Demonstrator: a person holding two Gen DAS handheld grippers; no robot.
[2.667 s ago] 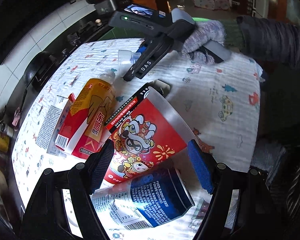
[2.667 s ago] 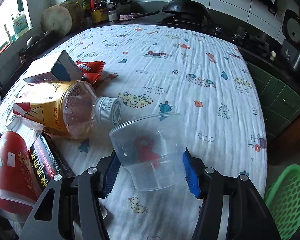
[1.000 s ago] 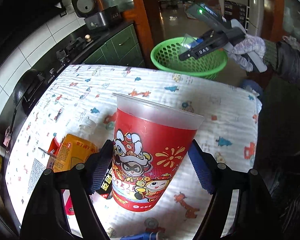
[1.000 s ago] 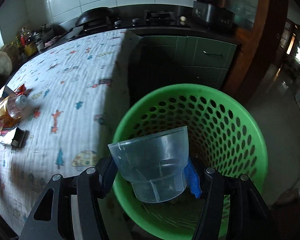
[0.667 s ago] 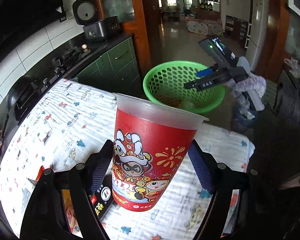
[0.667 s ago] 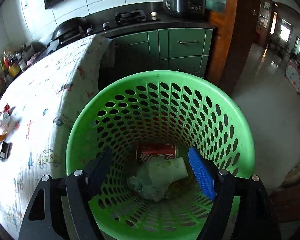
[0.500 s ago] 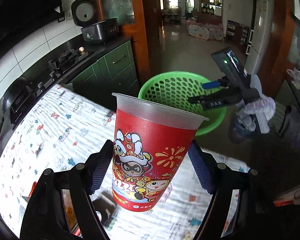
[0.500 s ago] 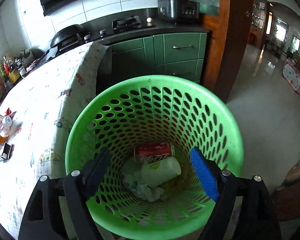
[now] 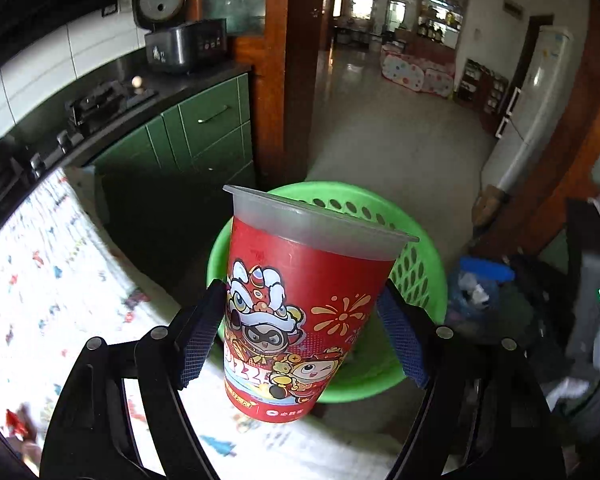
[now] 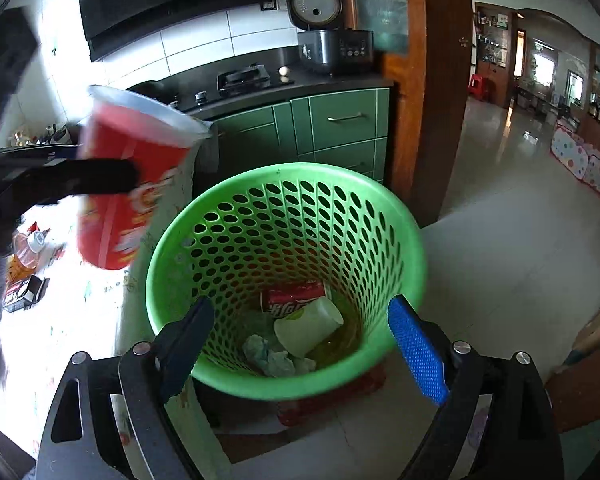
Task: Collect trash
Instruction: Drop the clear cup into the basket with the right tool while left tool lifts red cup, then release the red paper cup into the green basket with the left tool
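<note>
My left gripper (image 9: 300,332) is shut on a tall red cartoon-printed cup (image 9: 300,312) with a clear rim, held upright above the table edge in front of the green basket (image 9: 420,264). The right wrist view shows that cup (image 10: 128,184) blurred at the left, beside the basket's (image 10: 228,196) rim. My right gripper (image 10: 300,340) is open and empty above the basket. Inside lie a red can (image 10: 294,300), a pale cup (image 10: 308,328) and crumpled paper (image 10: 270,358).
The patterned tablecloth (image 9: 40,280) edge is left of the basket, with a bottle (image 10: 26,248) and a dark box (image 10: 24,292) on it. Green cabinets (image 10: 340,128) and a stove counter stand behind. A blue-topped bag (image 9: 478,288) sits right of the basket.
The right gripper released the clear cup into the basket and stays open above it. The left gripper carried the red cup from over the table to the basket.
</note>
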